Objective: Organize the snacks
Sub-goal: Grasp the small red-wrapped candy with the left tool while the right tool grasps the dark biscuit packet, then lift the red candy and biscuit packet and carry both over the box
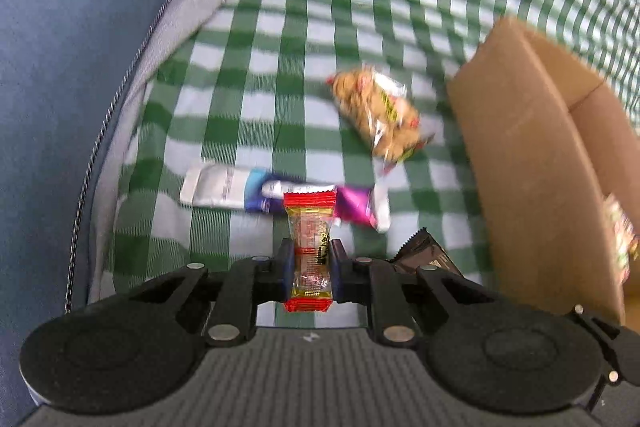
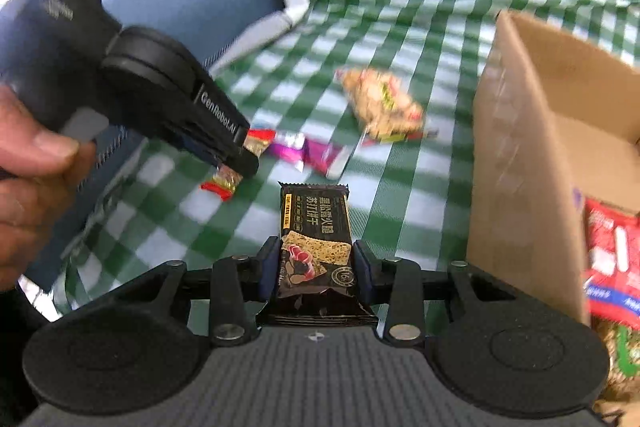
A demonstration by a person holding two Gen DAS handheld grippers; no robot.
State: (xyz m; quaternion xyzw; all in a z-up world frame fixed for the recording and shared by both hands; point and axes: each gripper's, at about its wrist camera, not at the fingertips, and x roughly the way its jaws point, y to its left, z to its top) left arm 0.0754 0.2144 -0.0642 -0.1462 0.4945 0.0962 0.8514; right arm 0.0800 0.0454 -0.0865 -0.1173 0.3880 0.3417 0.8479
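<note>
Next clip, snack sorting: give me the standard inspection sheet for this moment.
Surface: green-and-white checked cloth, wrinkled.
Job's things: red-ended candy in left gripper; black cracker bar in right gripper; peanut brittle pack and purple-and-white packet lying on the cloth; cardboard box open, red packet inside.
Clutter: nothing seen.
Grippers: both shut on a snack, held above the cloth.
Cables: nothing seen.
Surroundings: blue-and-grey zipped bag at the left; person's hand.
</note>
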